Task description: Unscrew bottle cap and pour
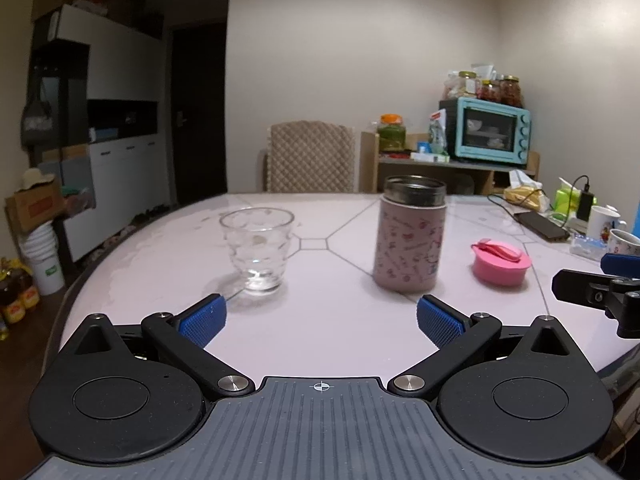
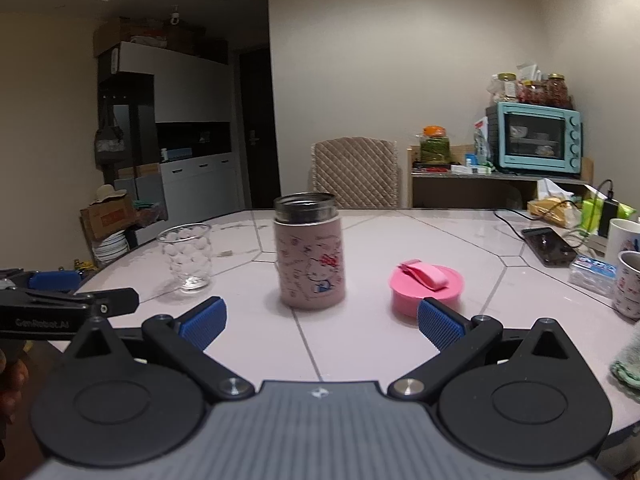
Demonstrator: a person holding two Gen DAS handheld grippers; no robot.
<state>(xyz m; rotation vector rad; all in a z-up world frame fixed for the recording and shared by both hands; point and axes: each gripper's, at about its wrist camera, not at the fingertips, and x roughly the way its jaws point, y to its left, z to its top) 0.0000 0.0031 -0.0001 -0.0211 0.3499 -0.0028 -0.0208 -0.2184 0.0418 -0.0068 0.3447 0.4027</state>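
Both tools are spread wide with nothing in them: left tool, right tool, hovering over the table's near edge. Past them mid-table stands the uncapped pink bottle, pink cap lying right of it, empty glass to its left.

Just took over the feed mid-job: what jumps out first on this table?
The pink patterned bottle stands upright mid-table with its steel mouth open, and its pink cap lies on the table to its right. An empty clear glass stands to the bottle's left. Both claws, left claw and right claw, are open near the table's front edge, holding nothing.
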